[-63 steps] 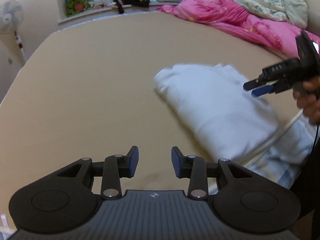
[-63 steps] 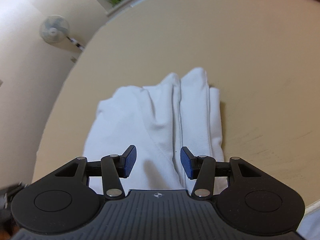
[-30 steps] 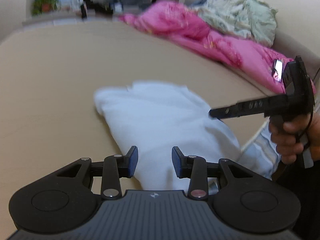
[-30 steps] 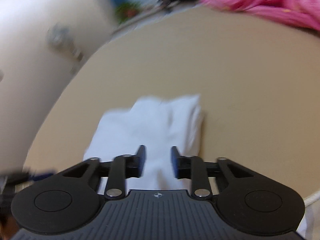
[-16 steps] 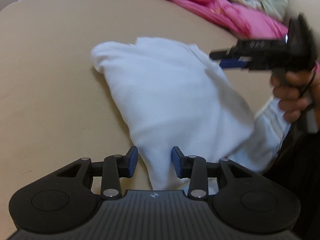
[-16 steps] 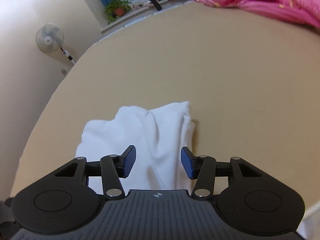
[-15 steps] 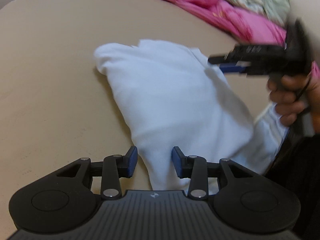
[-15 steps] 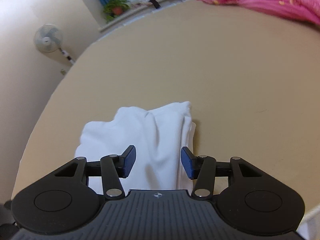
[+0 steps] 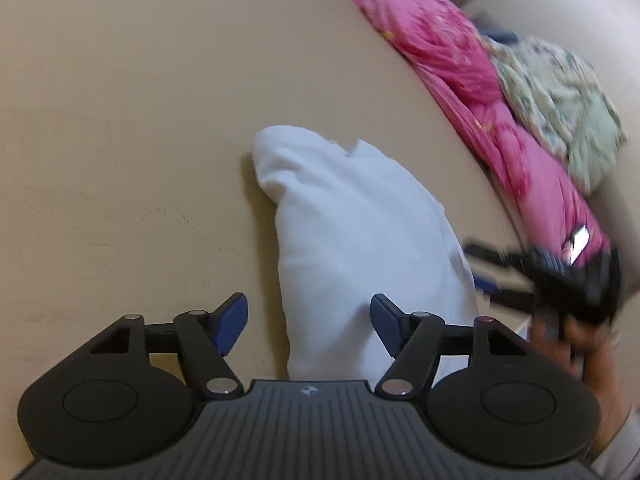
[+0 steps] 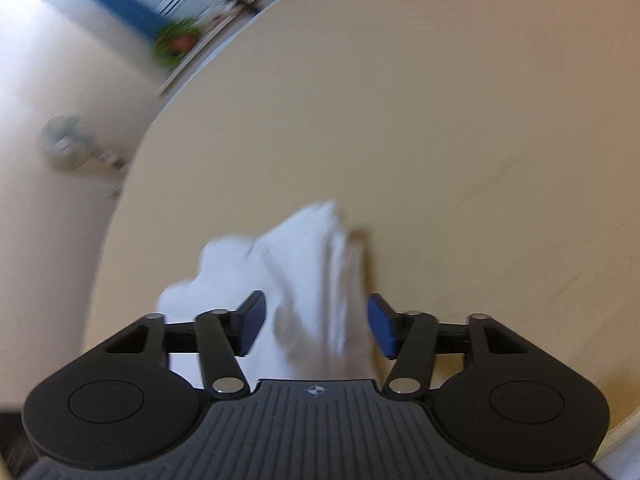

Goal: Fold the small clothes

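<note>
Both tongs tilt downward over the white garment point(image 9: 360, 240). Left tongs point(image 9: 308, 324) and right tongs point(image 10: 314, 322) are opening, pads clear of the cloth between them.

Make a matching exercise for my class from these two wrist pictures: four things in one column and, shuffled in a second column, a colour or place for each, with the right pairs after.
Things
1. folded garment
2. quilt
3. potted plant
4. bed surface

Descriptions
A. pink, bunched along the bed's far edge
B. tan, bare, under the cloth
C. white, lying in front of both grippers
D. green, blurred, on the ledge by the blue curtain

Pairs: 1-C, 2-A, 3-D, 4-B
</note>
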Tool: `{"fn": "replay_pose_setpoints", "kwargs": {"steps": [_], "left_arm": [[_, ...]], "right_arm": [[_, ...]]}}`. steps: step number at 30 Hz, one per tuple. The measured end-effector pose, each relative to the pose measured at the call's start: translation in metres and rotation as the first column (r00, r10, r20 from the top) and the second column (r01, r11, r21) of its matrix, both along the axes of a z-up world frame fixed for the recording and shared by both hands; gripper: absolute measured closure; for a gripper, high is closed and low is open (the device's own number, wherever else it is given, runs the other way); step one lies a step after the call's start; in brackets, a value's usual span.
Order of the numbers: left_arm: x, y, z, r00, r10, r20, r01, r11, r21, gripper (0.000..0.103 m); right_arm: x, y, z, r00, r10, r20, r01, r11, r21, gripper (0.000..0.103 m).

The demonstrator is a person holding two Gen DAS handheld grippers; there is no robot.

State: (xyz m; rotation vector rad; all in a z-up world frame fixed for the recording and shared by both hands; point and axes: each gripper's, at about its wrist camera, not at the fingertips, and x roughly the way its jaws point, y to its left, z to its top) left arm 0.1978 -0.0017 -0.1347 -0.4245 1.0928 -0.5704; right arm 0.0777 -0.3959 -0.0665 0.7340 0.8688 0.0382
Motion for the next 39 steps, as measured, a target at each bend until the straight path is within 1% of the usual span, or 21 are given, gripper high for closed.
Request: {"fn": "replay_pose_setpoints", "kwargs": {"steps": [2, 4, 7, 9, 10, 11, 12, 14, 16, 18, 21, 24, 26, 28, 29, 31, 32, 34, 36, 37, 39], "left_arm": [[0.014, -0.002, -0.013, 0.999, 0.009, -0.052, -0.012, 0.998, -0.058, 0.028], [0.026, -0.009, -0.025, 0.996, 0.007, -0.084, -0.016, 0.995, -0.098, 0.027], [0.037, -0.018, -0.035, 0.997, 0.007, -0.08, -0.018, 0.99, -0.143, 0.026], [0.038, -0.026, -0.037, 0.998, 0.011, -0.069, -0.021, 0.989, -0.149, 0.035], [0.037, -0.029, -0.037, 0.998, 0.018, -0.055, -0.025, 0.991, -0.131, 0.044], [0.036, -0.032, -0.036, 0.999, 0.024, -0.036, -0.028, 0.994, -0.107, 0.054], [0.034, -0.036, -0.032, 1.0, 0.023, -0.019, -0.024, 0.996, -0.086, 0.058], [0.032, -0.039, -0.016, 1.0, 0.018, 0.017, -0.017, 0.998, -0.063, 0.067], [0.03, -0.038, 0.009, 0.995, 0.017, 0.097, -0.015, 1.0, -0.024, 0.067], [0.029, -0.029, 0.036, 0.979, 0.016, 0.201, -0.021, 1.0, 0.022, 0.067], [0.036, -0.002, 0.07, 0.957, 0.057, 0.284, -0.059, 0.998, 0.001, 0.067], [0.044, 0.031, 0.096, 0.931, 0.103, 0.35, -0.096, 0.995, -0.04, 0.06], [0.053, 0.055, 0.104, 0.905, 0.169, 0.39, -0.167, 0.985, -0.038, 0.048], [0.062, 0.077, 0.101, 0.875, 0.258, 0.41, -0.292, 0.956, 0.021, 0.042], [0.067, 0.088, 0.097, 0.869, 0.307, 0.388, -0.353, 0.934, 0.053, 0.043], [0.069, 0.104, 0.091, 0.871, 0.361, 0.333, -0.394, 0.919, 0.033, 0.043], [0.067, 0.107, 0.09, 0.878, 0.366, 0.309, -0.389, 0.921, 0.017, 0.043], [0.065, 0.1, 0.086, 0.904, 0.322, 0.282, -0.347, 0.937, 0.04, 0.043], [0.066, 0.083, 0.074, 0.937, 0.263, 0.23, -0.287, 0.955, 0.078, 0.043], [0.068, 0.072, 0.063, 0.959, 0.226, 0.172, -0.243, 0.967, 0.082, 0.043], [0.073, 0.057, 0.036, 0.985, 0.166, 0.049, -0.17, 0.979, 0.111, 0.043]], "right_arm": [[-0.002, 0.002, -0.006, 0.998, 0.063, -0.023, -0.063, 0.998, 0.014, 0.026], [-0.005, 0.005, -0.01, 0.991, 0.113, -0.068, -0.114, 0.993, -0.014, 0.024], [-0.005, 0.006, -0.02, 0.987, 0.117, -0.107, -0.121, 0.992, -0.031, 0.022], [-0.004, 0.008, -0.019, 0.989, 0.117, -0.096, -0.119, 0.993, -0.024, 0.022], [-0.002, 0.01, -0.019, 0.989, 0.12, -0.086, -0.122, 0.992, -0.019, 0.028], [0.0, 0.009, -0.022, 0.989, 0.125, -0.078, -0.126, 0.992, -0.006, 0.04], [0.003, 0.012, -0.024, 0.989, 0.127, -0.072, -0.126, 0.992, 0.018, 0.045], [0.01, 0.017, -0.027, 0.991, 0.118, -0.061, -0.117, 0.993, 0.022, 0.065], [0.013, 0.023, -0.023, 0.993, 0.108, -0.044, -0.107, 0.994, 0.034, 0.071], [0.021, 0.03, -0.018, 0.995, 0.099, 0.013, -0.1, 0.993, 0.065, 0.072], [0.035, 0.051, -0.002, 0.983, 0.114, 0.145, -0.125, 0.989, 0.072, 0.073], [0.05, 0.075, 0.022, 0.945, 0.143, 0.295, -0.172, 0.982, 0.076, 0.073], [0.061, 0.088, 0.032, 0.922, 0.155, 0.354, -0.185, 0.982, 0.05, 0.064], [0.074, 0.095, 0.032, 0.928, 0.122, 0.351, -0.139, 0.99, 0.023, 0.056], [0.082, 0.1, 0.03, 0.936, 0.117, 0.331, -0.117, 0.993, -0.02, 0.052], [0.092, 0.11, 0.022, 0.957, 0.118, 0.267, -0.093, 0.99, -0.104, 0.051], [0.095, 0.11, 0.018, 0.966, 0.116, 0.231, -0.091, 0.989, -0.115, 0.051], [0.099, 0.112, 0.009, 0.973, 0.13, 0.191, -0.115, 0.99, -0.087, 0.051], [0.1, 0.116, 0.004, 0.973, 0.179, 0.142, -0.167, 0.982, -0.091, 0.046], [0.1, 0.119, 0.0, 0.973, 0.202, 0.108, -0.19, 0.975, -0.112, 0.046], [0.094, 0.114, -0.013, 0.973, 0.225, 0.05, -0.216, 0.966, -0.141, 0.048]]}}
